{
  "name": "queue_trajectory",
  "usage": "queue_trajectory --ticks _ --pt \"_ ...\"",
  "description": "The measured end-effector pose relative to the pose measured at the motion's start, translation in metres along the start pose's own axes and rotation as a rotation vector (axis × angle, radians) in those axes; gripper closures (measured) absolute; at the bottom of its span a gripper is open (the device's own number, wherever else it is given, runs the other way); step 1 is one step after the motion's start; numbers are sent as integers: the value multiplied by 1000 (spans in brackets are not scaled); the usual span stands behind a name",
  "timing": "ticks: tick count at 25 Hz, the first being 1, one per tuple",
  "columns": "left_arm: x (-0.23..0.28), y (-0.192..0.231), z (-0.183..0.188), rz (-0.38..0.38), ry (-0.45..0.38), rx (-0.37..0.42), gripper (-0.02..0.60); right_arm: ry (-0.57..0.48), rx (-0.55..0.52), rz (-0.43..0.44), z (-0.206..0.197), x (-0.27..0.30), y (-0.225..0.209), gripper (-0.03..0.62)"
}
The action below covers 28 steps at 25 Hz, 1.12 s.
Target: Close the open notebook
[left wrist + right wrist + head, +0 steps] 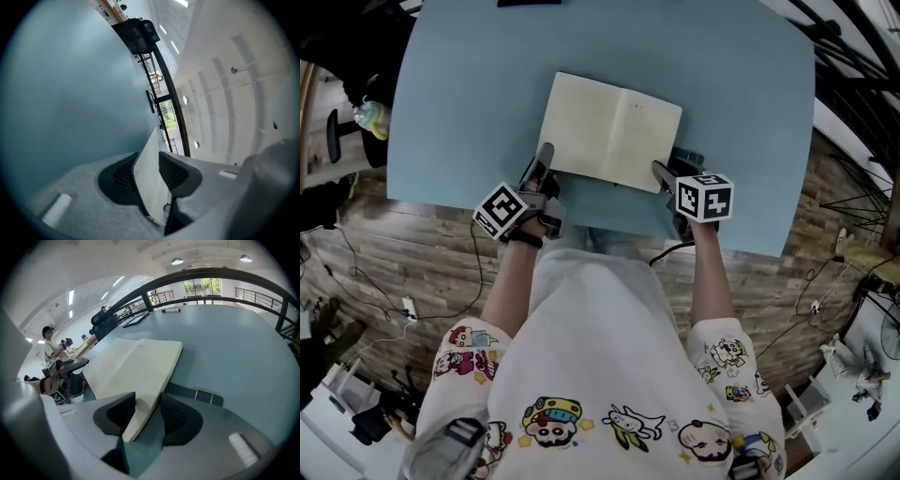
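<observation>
Plainly, the notebook [609, 131] lies open on the near middle of the surface [459, 103], its two cream pages blank, flat and parted by a shallow centre fold, with a few tiny marks near the top of the right page. At its near-left corner the left gripper [542, 161] comes in almost level; in the left gripper view its jaws [147, 155] have narrowed onto a thin pale leaf [152, 187] of the notebook that stands on edge between the two dark ribbed pads. At the near-right corner the right gripper [662, 172] tilts down, and in the right gripper view its jaws [148, 411] close on the thick rounded edge of the page block [136, 366], which fills the gap between the pads. Just beside that edge a dark teal cover flap with a small brass-coloured clasp [204, 396] shows on the surface. A marker cube [502, 208] rides the left gripper, and another [705, 195] rides the right one. The surface is a matt pale blue sheet with rounded corners, bare around the notebook apart from dark flat things [136, 319] near its far edge. Under it runs a wood-plank floor [422, 239] strewn with cables. Black railings [243, 275] curve past the far side, a person [49, 350] stands at the left, and white ceiling lights [177, 261] shine overhead
</observation>
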<state>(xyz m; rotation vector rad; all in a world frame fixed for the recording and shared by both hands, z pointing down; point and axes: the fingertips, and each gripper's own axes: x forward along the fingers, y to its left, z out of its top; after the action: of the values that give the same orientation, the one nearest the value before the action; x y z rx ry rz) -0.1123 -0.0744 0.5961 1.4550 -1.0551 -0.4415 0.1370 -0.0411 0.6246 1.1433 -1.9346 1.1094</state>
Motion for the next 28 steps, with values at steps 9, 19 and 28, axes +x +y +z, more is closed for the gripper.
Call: queue_trajectory --ticks 9,19,28 --pt "3 5 0 20 13 13 552 0 8 -2 -2 0 -1 411" --pt "0 -17 -1 -8 59 123 563 -16 13 6 -1 1 -1 411" --pt "-4 -49 -10 -32 133 312 571 -126 32 9 0 -2 -1 413"
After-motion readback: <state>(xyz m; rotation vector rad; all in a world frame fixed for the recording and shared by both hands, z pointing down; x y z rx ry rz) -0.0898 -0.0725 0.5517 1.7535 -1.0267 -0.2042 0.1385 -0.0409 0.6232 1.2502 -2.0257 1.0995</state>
